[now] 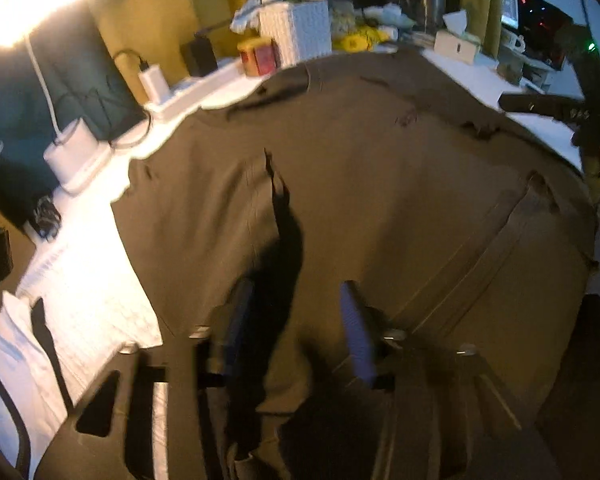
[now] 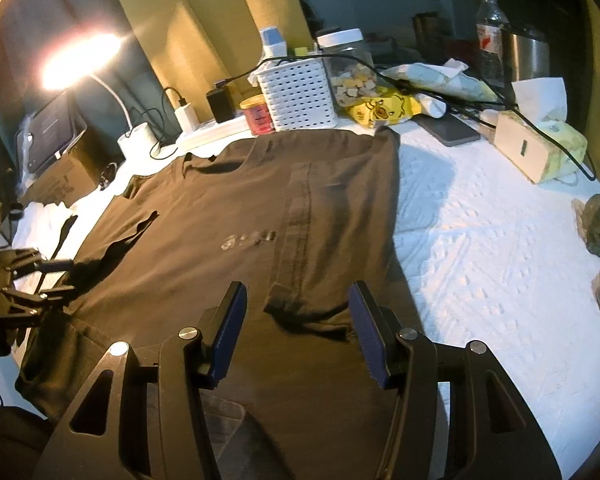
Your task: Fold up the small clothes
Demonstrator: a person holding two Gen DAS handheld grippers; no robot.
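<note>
A dark brown T-shirt [image 2: 240, 224] lies spread on the white-covered table [image 2: 480, 248], its right side folded inward along a straight edge. In the left wrist view the shirt [image 1: 380, 184] fills the middle. My left gripper [image 1: 296, 316] is open, just above the shirt's near left part, holding nothing. My right gripper [image 2: 298, 312] is open above the shirt's near hem, empty. The left gripper also shows at the left edge of the right wrist view [image 2: 40, 280]. The right gripper shows at the far right of the left wrist view [image 1: 560, 108].
A white basket [image 2: 300, 96], red tin [image 2: 258, 114], snack jar [image 2: 350, 68], yellow bag [image 2: 384, 110], tissue box [image 2: 536, 148], phone [image 2: 448, 128], water bottle [image 2: 490, 36] and cables crowd the far edge. A lit lamp [image 2: 80, 60] and chargers stand at far left.
</note>
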